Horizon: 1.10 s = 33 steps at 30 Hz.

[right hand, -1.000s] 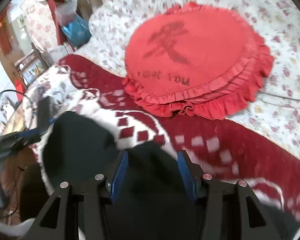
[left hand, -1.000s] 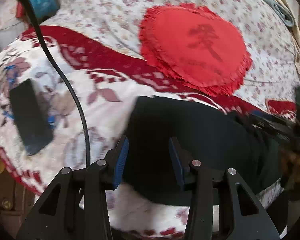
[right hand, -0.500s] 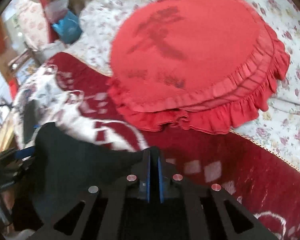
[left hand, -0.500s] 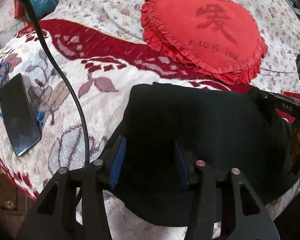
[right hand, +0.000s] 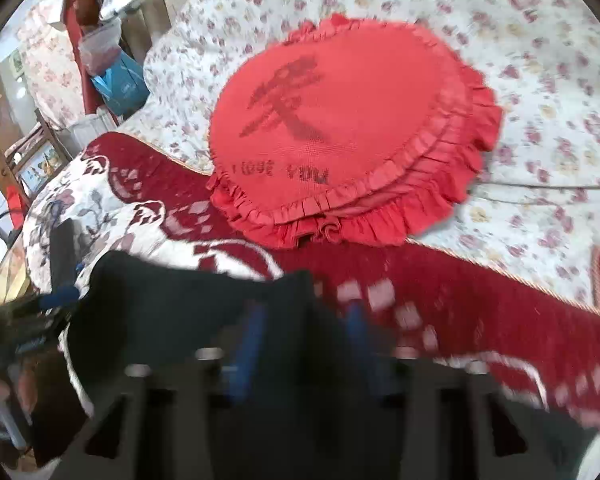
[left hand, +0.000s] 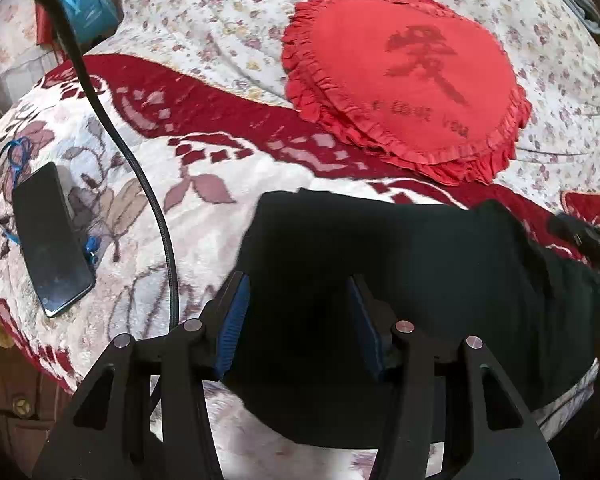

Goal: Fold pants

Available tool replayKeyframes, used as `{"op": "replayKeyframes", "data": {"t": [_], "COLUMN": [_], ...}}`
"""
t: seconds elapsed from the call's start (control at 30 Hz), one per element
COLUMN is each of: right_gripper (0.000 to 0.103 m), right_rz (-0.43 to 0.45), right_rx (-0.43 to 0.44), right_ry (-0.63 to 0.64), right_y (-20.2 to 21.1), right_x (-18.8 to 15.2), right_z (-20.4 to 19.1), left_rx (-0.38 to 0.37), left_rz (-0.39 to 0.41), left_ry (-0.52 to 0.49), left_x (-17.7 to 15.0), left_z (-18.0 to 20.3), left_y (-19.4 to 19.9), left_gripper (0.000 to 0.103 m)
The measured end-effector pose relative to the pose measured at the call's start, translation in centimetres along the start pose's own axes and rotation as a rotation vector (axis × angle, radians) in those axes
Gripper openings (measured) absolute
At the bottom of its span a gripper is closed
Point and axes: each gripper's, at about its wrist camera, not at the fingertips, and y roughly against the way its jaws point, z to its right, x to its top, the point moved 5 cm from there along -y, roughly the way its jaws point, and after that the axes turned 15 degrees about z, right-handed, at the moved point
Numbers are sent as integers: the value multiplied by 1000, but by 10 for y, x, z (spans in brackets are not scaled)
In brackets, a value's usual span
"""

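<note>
Bed under a red-and-cream floral blanket, black pants folded flat at its near edge, both pairs of fingers apart over them.

Left gripper (left hand: 298, 320) hovers with fingers spread and nothing between them, above the pants (left hand: 400, 264); right gripper (right hand: 304, 340), blurred, also reads as spread, over the opposite end. The pants' long axis runs side to side between the two grippers, each nearest its own end. Cloth looks smooth, dark, doubled. Beyond lie a red heart cushion (left hand: 404, 80), and to the left a phone (left hand: 50, 240) and black cable (left hand: 148, 200).
</note>
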Motion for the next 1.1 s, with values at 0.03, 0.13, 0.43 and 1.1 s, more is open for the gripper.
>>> {"op": "replayKeyframes", "data": {"t": [0.03,0.13,0.43,1.1], "right_gripper": [49,49,49,50], "right_rz": [9,2,-45,-8], "right_rx": [-3,-37,-221,-307], "right_ry": [6,-1,-106,-495], "right_y": [11,32,78,184], "right_x": [-7,-29,-83,-132], "right_z": [-1,2,69,149], "left_rx": [-5,-23,-100,-310], "left_rz": [2,15,2,-87], "left_ry": [-4,-28,-77,-224], "left_x": [1,3,2,-7], "left_z": [3,17,69,197], "left_y": [1,7,8,-11], "left_gripper": [50,50,50,59]}}
